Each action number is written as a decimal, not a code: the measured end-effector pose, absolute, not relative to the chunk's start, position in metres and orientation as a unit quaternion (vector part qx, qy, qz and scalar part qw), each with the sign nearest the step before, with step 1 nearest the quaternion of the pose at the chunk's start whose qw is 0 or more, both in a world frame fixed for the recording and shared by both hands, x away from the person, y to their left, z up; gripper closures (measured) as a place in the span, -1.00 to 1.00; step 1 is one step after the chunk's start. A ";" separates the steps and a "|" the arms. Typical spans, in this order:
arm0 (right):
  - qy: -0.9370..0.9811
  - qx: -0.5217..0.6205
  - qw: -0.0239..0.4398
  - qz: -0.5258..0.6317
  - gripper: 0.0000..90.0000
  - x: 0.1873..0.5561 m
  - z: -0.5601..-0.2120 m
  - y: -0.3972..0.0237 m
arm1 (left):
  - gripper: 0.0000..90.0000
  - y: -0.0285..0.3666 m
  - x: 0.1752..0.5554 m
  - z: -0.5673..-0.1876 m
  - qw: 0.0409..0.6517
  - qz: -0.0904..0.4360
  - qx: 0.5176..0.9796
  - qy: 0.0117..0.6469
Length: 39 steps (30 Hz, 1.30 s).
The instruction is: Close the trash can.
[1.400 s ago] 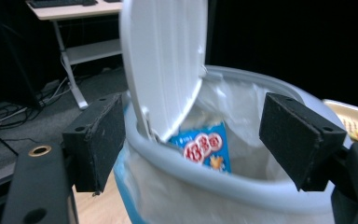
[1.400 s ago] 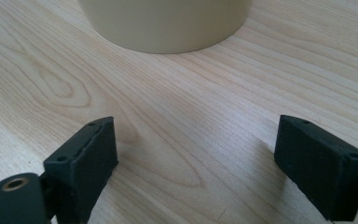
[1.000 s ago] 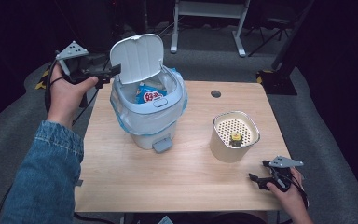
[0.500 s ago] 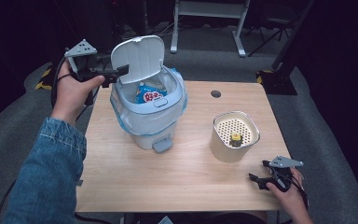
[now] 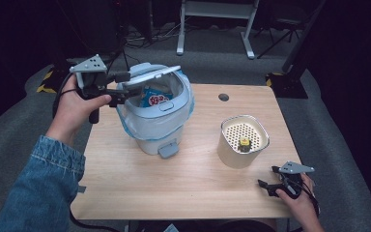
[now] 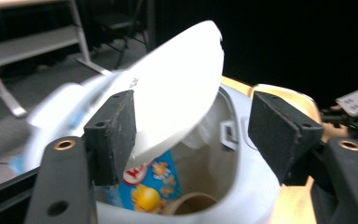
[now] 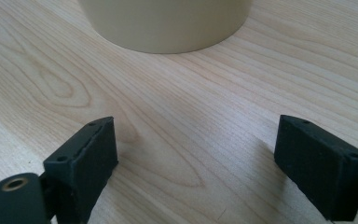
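One bin (image 5: 157, 121) at worktop (image 5: 183, 183) left, lid (image 5: 149, 77) swung from upright to half shut, pushed by open, empty left claw (image 5: 123, 89); closing judged nearly done; right claw (image 5: 270, 186) open, idle.

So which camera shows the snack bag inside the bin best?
The left gripper view: the blue snack bag sits close up under the half-lowered lid. The high view shows a small patch of it. The right gripper view faces the table.
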State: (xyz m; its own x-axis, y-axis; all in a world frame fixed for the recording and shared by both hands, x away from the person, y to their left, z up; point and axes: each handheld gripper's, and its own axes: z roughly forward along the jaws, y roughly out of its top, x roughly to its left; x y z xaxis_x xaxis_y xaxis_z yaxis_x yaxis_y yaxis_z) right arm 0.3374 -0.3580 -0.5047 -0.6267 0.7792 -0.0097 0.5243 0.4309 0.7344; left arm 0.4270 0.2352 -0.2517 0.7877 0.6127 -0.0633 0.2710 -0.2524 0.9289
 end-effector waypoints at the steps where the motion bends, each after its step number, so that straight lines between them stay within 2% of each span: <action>1: 0.827 0.394 0.177 0.360 -0.71 0.337 -0.505 -0.358 | -0.23 0.234 0.426 -0.254 0.539 0.152 0.777 0.287; 5: 0.827 0.394 0.177 0.360 -0.71 0.337 -0.505 -0.358 | -0.04 0.230 0.425 -0.262 0.535 0.124 0.779 0.304; 12: 0.827 0.394 0.177 0.360 -0.71 0.337 -0.505 -0.358 | 0.11 0.217 0.429 -0.275 0.520 0.098 0.790 0.311; 16: 0.827 0.394 0.177 0.360 -0.71 0.337 -0.505 -0.358 | 0.09 0.209 0.431 -0.277 0.516 0.115 0.791 0.309; 24: 0.827 0.394 0.177 0.360 -0.71 0.337 -0.505 -0.358 | 0.03 0.191 0.432 -0.277 0.479 0.188 0.799 0.310; 27: 0.827 0.394 0.177 0.360 -0.71 0.337 -0.505 -0.358 | 0.03 0.183 0.431 -0.277 0.473 0.194 0.799 0.316; 29: 0.827 0.394 0.177 0.360 -0.71 0.337 -0.505 -0.358 | 0.05 0.178 0.430 -0.273 0.442 0.202 0.816 0.314; 35: 0.827 0.394 0.177 0.360 -0.71 0.337 -0.505 -0.358 | 0.07 0.165 0.431 -0.276 0.446 0.214 0.815 0.303; 37: 0.827 0.394 0.177 0.360 -0.71 0.337 -0.505 -0.358 | 0.01 0.166 0.432 -0.277 0.451 0.216 0.812 0.302; 39: 0.827 0.394 0.177 0.360 -0.71 0.337 -0.505 -0.358 | -0.16 0.168 0.433 -0.277 0.455 0.214 0.809 0.305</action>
